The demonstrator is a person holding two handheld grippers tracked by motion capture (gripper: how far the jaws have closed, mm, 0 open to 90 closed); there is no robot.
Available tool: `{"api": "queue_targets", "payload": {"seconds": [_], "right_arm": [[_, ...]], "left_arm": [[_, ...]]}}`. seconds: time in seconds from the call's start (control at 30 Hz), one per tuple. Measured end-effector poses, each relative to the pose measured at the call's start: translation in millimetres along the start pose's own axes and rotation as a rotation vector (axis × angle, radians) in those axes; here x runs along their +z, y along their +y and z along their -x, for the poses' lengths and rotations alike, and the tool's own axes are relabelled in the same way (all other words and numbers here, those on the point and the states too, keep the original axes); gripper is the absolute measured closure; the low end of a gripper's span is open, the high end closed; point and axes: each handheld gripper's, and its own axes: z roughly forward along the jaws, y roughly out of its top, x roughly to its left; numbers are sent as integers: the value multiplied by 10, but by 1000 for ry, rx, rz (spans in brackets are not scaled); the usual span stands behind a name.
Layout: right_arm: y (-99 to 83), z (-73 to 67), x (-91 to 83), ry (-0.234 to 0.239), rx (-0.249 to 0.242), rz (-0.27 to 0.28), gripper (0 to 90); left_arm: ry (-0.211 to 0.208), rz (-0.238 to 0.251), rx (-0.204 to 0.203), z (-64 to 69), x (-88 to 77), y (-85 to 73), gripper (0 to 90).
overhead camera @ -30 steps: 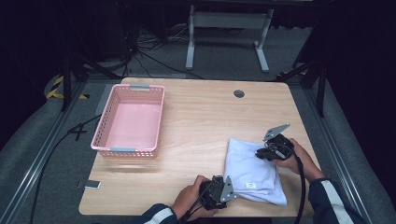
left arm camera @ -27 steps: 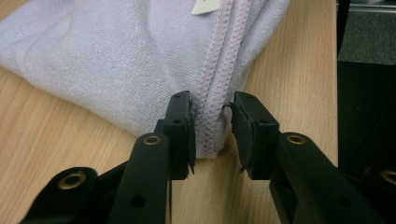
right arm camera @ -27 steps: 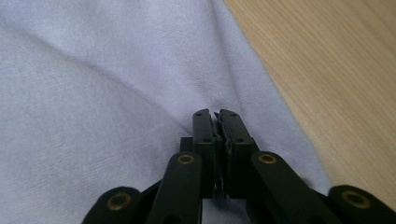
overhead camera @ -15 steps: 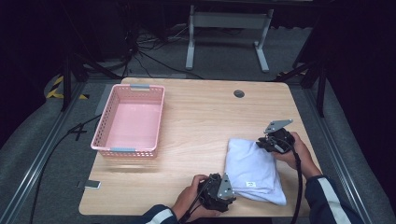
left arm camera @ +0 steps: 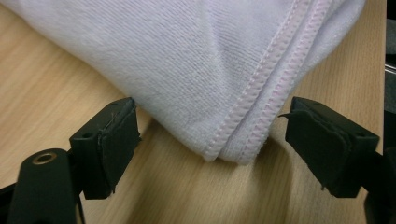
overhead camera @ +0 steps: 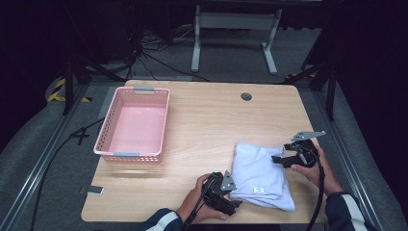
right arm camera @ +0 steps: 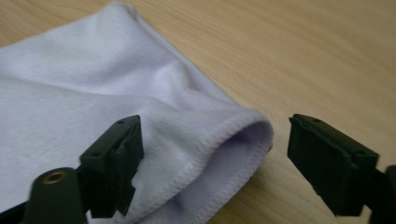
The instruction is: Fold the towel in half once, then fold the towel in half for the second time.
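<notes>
Folded white shirt (overhead camera: 260,171) is lying well to the right of the pink basket (overhead camera: 132,122). My left gripper (overhead camera: 230,191) and right gripper (overhead camera: 281,160) have just been opening, jaws spread, pinching nothing.

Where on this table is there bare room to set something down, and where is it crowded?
Bare wood lies between the pink basket and the folded white garment, and across the table's far half around the cable hole. Crowded: the near right corner, where the left gripper and right gripper flank the garment, jaws open.
</notes>
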Motion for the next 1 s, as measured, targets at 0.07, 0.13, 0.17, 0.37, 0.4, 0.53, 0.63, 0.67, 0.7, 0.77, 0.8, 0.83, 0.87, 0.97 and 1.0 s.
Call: {"api": "queue_targets", "payload": {"seconds": [0.07, 0.13, 0.17, 0.37, 0.4, 0.53, 0.63, 0.67, 0.7, 0.77, 0.8, 0.83, 0.87, 0.97, 1.0], "right_arm": [[-28, 13, 61, 10, 1, -20, 156], [-49, 13, 120, 6, 6, -22, 141], [-54, 11, 154, 22, 17, -33, 150], [-73, -6, 196, 21, 30, -28, 138], [-70, -18, 199, 14, 26, -30, 203], [-74, -77, 194, 145, 19, -6, 615], [-76, -55, 202, 195, 48, -12, 664], [-71, -57, 206, 194, 47, -15, 681], [-67, -64, 204, 191, 44, -15, 692], [-64, -89, 195, 175, 22, -7, 716], [-69, -92, 193, 174, 21, 0, 728], [-69, -92, 182, 174, 17, 4, 741], [-66, -97, 169, 166, 9, 9, 748], [-50, -120, 155, 154, -2, 20, 753], [-41, -132, 152, 150, -9, 26, 755]], "left_arm": [[16, -16, 19, 16, 20, 31, 170], [16, -20, 26, 20, 47, 48, 159], [18, -21, 35, 12, 54, 59, 159], [20, -2, 31, -28, 62, 70, 233], [14, 1, 36, -38, 63, 73, 261], [0, 8, 54, -82, 62, 90, 377], [-8, 11, 53, -130, 56, 104, 496], [-5, 10, 62, -143, 53, 107, 528], [-7, 8, 64, -157, 51, 107, 553], [-5, 14, 69, -166, 52, 107, 588], [-2, 12, 76, -164, 46, 105, 602], [2, 14, 77, -162, 40, 100, 614], [5, 17, 73, -163, 30, 96, 623], [10, 13, 78, -175, 6, 102, 635], [16, 15, 80, -189, -14, 109, 635]]}}
